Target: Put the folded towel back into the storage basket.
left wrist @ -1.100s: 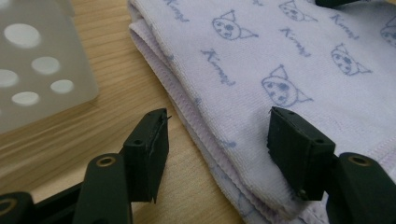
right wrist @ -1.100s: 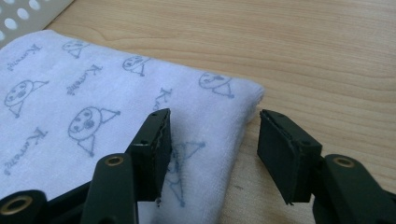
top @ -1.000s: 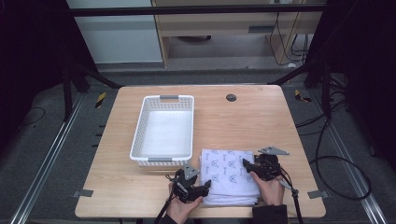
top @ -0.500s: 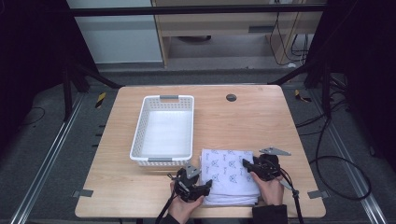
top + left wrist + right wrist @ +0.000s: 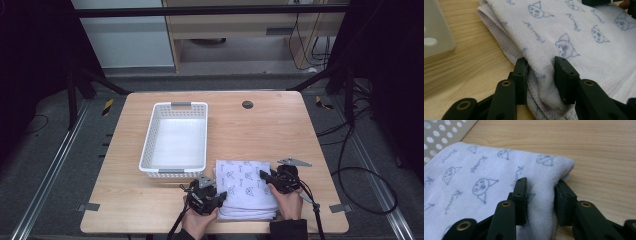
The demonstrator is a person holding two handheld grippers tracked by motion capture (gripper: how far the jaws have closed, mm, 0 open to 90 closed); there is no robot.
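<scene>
So the folded towel (image 5: 247, 187) with the little cat-face print is sitting at the near edge of the worktop (image 5: 280, 130), toward the near right corner, just beside the near end of the white basket (image 5: 175, 137). The left gripper (image 5: 210, 192) is on the towel's left edge and the right gripper (image 5: 272, 179) on its right edge, each held in a hand.

Both sets of jaws have just been closing, and the gripper views show them pinched onto the cloth: the left jaws have a fold of the layered edge bunched between them, the right jaws are clamped on the rounded folded edge near its far corner.

My take on doing this bit well: looks like a two-handed lift, probably headed for the basket. Make sure each pinch catches all the layers, not just the top one, otherwise the stack will peel open when it comes up. Lift both sides together and level, keep a bit of tension across so the middle doesn't sag, and clear the basket rim before setting it down.
</scene>
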